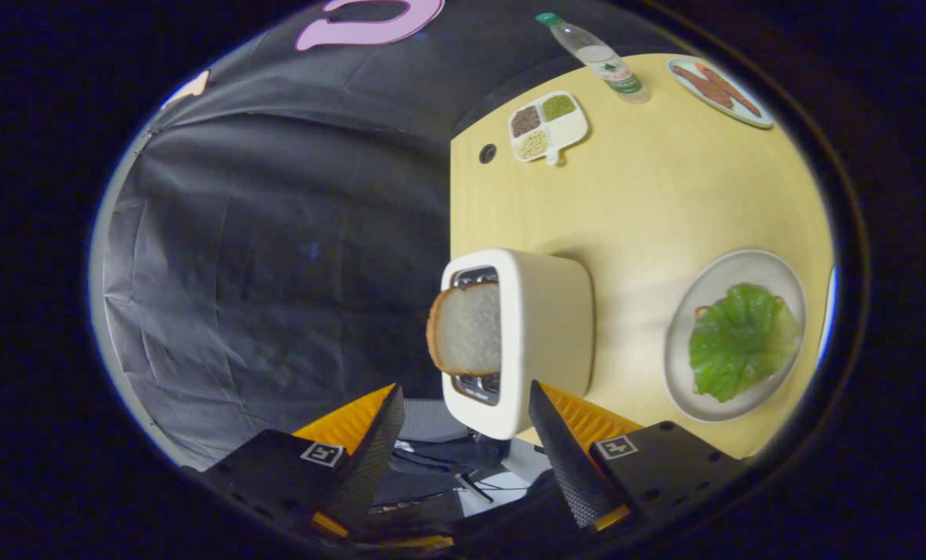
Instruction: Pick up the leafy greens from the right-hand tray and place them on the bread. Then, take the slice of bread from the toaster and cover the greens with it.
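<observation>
A white toaster [544, 334] stands on the light wooden table [649, 202], with a slice of bread [466, 329] sticking out of its slot. My gripper [466, 408] is open, its two fingers spread on either side of the toaster's near end, just short of the slice and not touching it. Beyond the toaster to the right, a grey plate [692, 327] holds leafy greens [742, 342] lying on another bread slice, of which only small corners [700, 312] show.
Farther along the table are a white divided dish of grains [548, 126], a plastic water bottle [599, 58] and a plate with brown food [719, 89]. A cable hole [487, 153] sits near the table edge. Black cloth wall lies past the edge.
</observation>
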`<state>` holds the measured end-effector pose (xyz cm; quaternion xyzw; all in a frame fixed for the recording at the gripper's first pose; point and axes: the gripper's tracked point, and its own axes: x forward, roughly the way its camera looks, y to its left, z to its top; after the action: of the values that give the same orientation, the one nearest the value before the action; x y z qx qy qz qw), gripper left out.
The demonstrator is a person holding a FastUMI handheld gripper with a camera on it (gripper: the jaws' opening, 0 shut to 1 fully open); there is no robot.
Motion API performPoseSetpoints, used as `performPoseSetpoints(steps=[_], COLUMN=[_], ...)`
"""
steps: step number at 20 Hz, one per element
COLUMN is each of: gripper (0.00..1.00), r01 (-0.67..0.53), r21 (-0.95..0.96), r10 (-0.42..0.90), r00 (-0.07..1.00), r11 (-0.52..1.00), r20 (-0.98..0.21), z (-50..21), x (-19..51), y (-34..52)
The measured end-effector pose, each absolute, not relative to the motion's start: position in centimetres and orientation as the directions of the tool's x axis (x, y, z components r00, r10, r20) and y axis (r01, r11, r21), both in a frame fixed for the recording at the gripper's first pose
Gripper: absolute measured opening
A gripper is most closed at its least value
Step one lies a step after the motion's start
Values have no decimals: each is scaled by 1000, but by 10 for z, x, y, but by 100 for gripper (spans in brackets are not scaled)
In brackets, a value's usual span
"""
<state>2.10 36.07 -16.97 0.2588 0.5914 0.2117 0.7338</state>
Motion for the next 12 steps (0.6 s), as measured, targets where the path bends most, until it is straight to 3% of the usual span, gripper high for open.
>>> performPoseSetpoints(steps=[10, 12], gripper=[96, 84], r01=[-17, -18], r21=[516, 496], r10=[503, 482], r00=[254, 268], r11=[856, 868], r20=[-826, -834], z=[-228, -232], x=[67, 72], y=[408, 406])
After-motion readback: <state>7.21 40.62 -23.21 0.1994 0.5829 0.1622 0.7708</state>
